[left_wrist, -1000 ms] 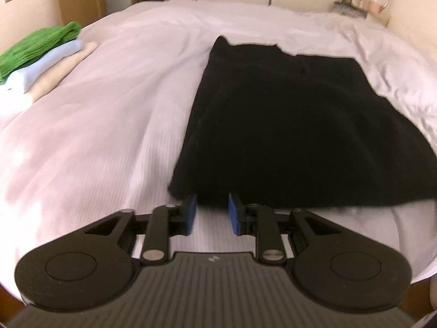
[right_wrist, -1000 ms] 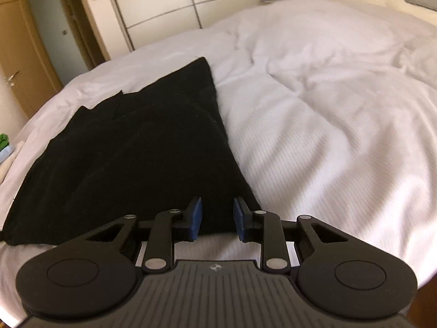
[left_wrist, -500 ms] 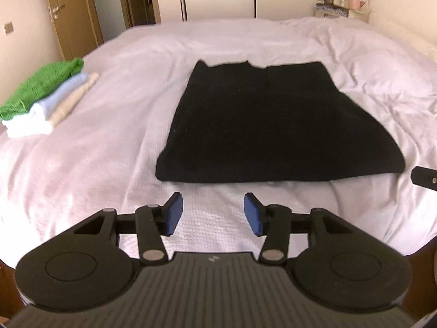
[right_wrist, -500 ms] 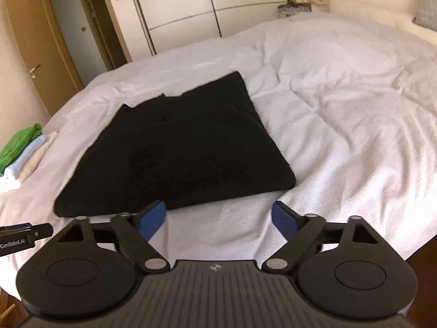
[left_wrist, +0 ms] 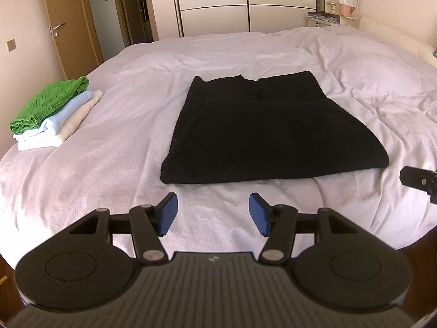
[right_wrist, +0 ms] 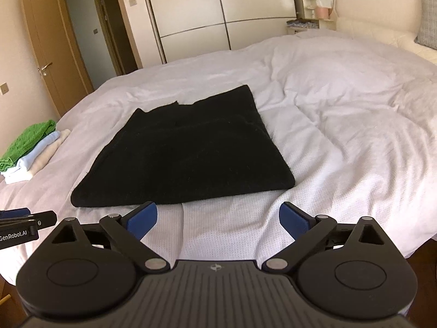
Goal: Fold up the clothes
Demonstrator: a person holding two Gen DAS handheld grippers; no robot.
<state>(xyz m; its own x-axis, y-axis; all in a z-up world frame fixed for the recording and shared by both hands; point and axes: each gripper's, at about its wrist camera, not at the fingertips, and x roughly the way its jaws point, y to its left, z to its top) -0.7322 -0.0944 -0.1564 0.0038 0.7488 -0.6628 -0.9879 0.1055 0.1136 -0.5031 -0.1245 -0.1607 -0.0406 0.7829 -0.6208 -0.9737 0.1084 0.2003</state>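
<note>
— Two claws on the list; how did each stand?

— Left claw [left_wrist: 213, 214]: jaws spread wide, blue pads [left_wrist: 167, 216] bare, nothing between them. Right claw [right_wrist: 218, 220]: jaws spread wider yet, likewise holding nothing. Both hung over the near edge of the bed [left_wrist: 109, 164], clear of the cloth.

— Item one, the task's piece?

— One black garment [left_wrist: 254, 134], folded into a rough rectangle, lay flat on the white bedcover. It sat just ahead of the left claw, its near hem a short way beyond the pads and not touching them. From the right claw [left_wrist: 419, 181], whose tip showed at the right edge of the left view, the same black garment [right_wrist: 185, 150] lay ahead and slightly to the left, its near right corner close in front of the gap between the jaws.

— Other entries?

— One stack of folded clothes [left_wrist: 53, 112], green knit on top, pale blue and cream under it, white at the bottom. It rested on the bed far to the left of both claws, well apart from the black piece. Beyond the bed: a white wardrobe [right_wrist: 218, 13] straight ahead, a wooden door [right_wrist: 43, 52] ahead and left.

— Contact noted anywhere?

— None between claws and cloth.
</note>
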